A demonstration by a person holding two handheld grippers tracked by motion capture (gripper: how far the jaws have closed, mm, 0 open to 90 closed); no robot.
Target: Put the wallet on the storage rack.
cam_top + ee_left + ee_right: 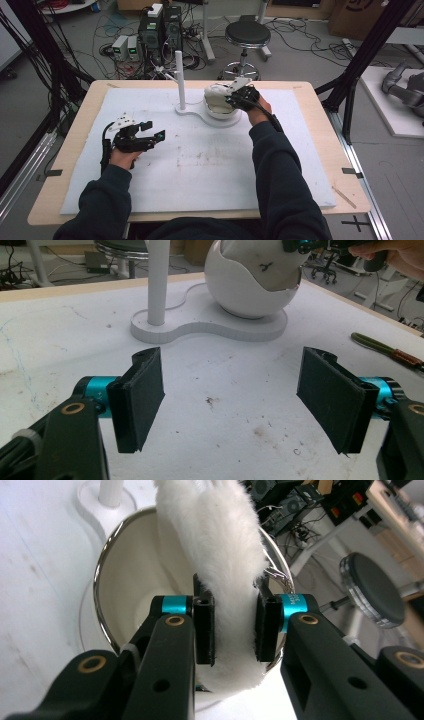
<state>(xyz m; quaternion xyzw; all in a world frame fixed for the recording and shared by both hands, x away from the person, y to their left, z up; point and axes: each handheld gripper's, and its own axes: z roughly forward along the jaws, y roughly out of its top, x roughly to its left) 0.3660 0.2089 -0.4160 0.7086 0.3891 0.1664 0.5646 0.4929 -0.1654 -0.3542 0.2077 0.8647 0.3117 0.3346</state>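
Gripping a white fluffy cushion [220,565] between its pads, the right gripper [235,630] is held over the mouth of the egg-shaped white pod [216,102], which sits on a white figure-eight base [210,119] near the far edge of the table [70,150], right of the middle. In the right gripper view the fleece is seen pinched on both sides by the black pads, with most of the cushion standing up and over the chrome rim [100,580] and the cream interior open below it. A white upright post [179,80] rises from the same base, just beside the pod on its left.

The left gripper [150,135] is kept low over the white mat [210,170] towards the near left, well apart from the pod; its jaws are spread wide and nothing lies between them. A green-handled tool [385,347] (seemingly a brush or a pen, too blurred to tell) lies on the mat towards the right edge of the left gripper view.

The step in hand is judged to be the seating of the cushion inside the pod. It appears only partly in, since much of the fleece is still above the rim. For the next move, the cushion would need to be lowered and pushed down against the inner wall, then the pads eased apart so that the fleece is left behind. The light base could shift under that push, so steadying by the idle left gripper may be called for.
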